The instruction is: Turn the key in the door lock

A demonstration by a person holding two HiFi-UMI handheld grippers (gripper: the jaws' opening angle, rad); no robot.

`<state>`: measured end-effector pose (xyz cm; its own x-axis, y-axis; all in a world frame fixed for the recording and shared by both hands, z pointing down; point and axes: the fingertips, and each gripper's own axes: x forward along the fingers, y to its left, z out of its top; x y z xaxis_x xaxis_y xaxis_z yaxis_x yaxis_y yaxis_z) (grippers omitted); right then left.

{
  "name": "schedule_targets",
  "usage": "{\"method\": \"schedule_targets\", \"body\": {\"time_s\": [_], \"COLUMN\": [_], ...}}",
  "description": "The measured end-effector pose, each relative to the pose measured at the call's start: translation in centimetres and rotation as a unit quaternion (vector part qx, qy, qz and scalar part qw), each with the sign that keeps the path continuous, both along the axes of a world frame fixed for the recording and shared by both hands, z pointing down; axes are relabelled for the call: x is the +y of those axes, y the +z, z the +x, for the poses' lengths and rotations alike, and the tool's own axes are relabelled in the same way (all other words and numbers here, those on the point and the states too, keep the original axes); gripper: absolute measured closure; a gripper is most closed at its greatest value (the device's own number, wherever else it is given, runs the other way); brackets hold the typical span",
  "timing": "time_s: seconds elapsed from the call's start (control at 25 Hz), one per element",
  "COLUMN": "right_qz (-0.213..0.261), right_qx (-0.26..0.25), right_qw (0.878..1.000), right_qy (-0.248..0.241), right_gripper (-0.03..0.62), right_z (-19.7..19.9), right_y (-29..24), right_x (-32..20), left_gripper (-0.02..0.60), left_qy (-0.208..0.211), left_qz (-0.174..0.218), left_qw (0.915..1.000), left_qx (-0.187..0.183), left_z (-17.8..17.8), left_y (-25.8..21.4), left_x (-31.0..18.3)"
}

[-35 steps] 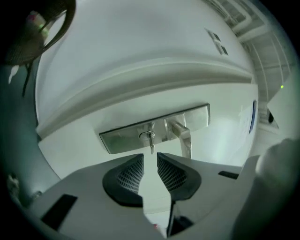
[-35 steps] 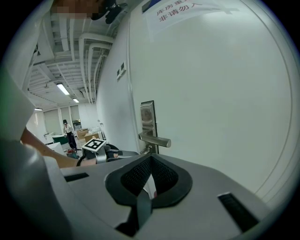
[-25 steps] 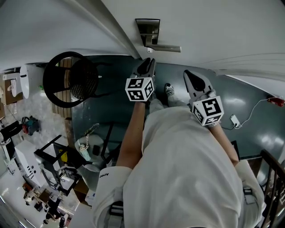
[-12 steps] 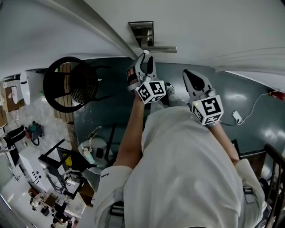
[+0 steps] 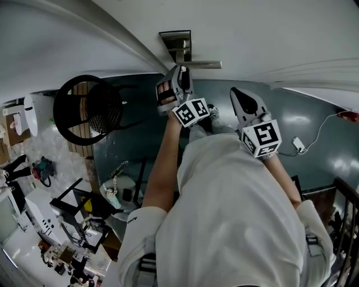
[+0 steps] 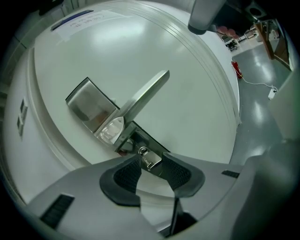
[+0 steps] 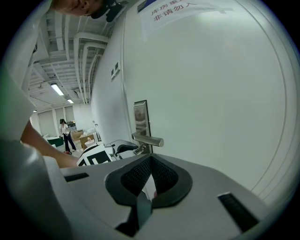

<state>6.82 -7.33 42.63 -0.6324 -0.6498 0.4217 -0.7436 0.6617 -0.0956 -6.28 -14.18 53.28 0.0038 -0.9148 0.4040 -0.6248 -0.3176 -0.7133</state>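
A silver lock plate [image 6: 91, 105] with a lever handle [image 6: 143, 96] is set in the white door [image 6: 187, 70]. Below the lever, a small metal key [image 6: 149, 158] sticks out of the keyhole. My left gripper [image 6: 152, 165] is right at it. Its jaws have just been opening, and the key lies between the pads with nothing pressing on it. From the head view the left gripper [image 5: 178, 73] sits just under the lever handle [image 5: 199, 64]. My right gripper [image 5: 236, 93] hangs to the right, away from the door, jaws shut and empty. Its own view shows the right gripper [image 7: 151, 161] and the lever handle [image 7: 147, 139] beyond.
A black round chair [image 5: 90, 106] stands on the grey floor to the left. A white cable with a plug [image 5: 297, 148] lies on the floor at the right, near a dark railing [image 5: 342, 207]. Cluttered gear fills the lower left. A paper notice [image 7: 173, 9] hangs on the door.
The left gripper has rolled about its own axis, its marker cube turning, and has edged up towards the lock. Its jaws stand wider. The right gripper has stayed put.
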Motion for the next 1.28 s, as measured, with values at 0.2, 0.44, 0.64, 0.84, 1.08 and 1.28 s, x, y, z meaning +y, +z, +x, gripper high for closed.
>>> {"method": "schedule_targets", "body": {"time_s": [0.2, 0.44, 0.64, 0.84, 1.08, 1.28], "right_qz": [-0.001, -0.002, -0.002, -0.002, -0.004, -0.005], "right_qx": [0.0, 0.002, 0.001, 0.002, 0.003, 0.002], "right_qw": [1.0, 1.0, 1.0, 1.0, 1.0, 1.0], "right_qy": [0.0, 0.003, 0.004, 0.005, 0.011, 0.013], "right_gripper": [0.602, 0.602, 0.602, 0.602, 0.602, 0.602], "right_z": [-0.3, -0.4, -0.4, -0.5, -0.1, 0.0], "right_y": [0.0, 0.0, -0.1, -0.1, 0.1, 0.2], "right_x": [-0.2, -0.3, -0.3, -0.1, -0.1, -0.1], "left_gripper": [0.437, 0.446, 0.446, 0.459, 0.463, 0.466], "left_qy": [0.003, 0.019, 0.05, 0.047, 0.027, 0.011], "left_qz": [-0.003, 0.011, 0.03, 0.036, 0.039, 0.033], "left_qw": [0.9992, 0.9981, 0.9958, 0.9962, 0.9987, 0.9991], "left_qx": [-0.041, -0.057, -0.071, -0.064, -0.016, 0.022], "left_z": [-0.5, -0.3, 0.6, 0.5, 0.4, 0.2], "left_y": [0.6, 0.4, 0.0, -0.1, -0.2, -0.3], "left_x": [-0.6, -0.5, -0.4, -0.5, -0.6, -0.6]}}
